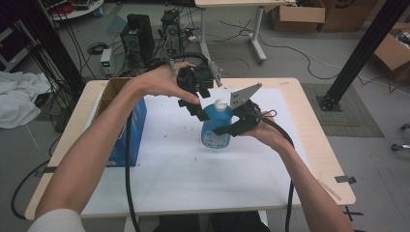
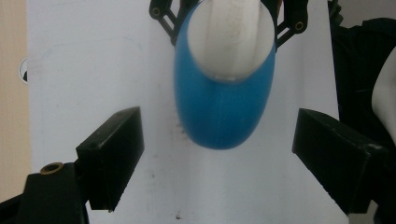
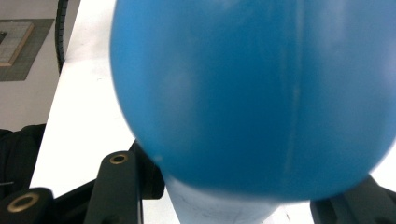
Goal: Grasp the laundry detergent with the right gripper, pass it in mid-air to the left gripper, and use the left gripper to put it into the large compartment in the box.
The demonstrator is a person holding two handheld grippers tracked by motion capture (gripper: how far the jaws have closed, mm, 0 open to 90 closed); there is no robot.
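blue bottle [image 1: 216, 126] stands upright on bench [image 1: 159, 188], right of blue box [image 1: 126, 135]. right hand-held gripper [image 1: 231, 124] clamped on bottle body. left hand-held gripper [image 1: 197, 102] open above white cap [image 1: 221, 103]. likely smooth plastic, slippery, walls flex; grip the cap w/ care.

Both hand-held grippers are chunky black plastic with brass screw inserts; the right hand-held gripper [image 1: 223, 126] carries a grey 3-cornered plate, thick black cables trailing. White sleeve [image 1: 55, 221] on left arm.
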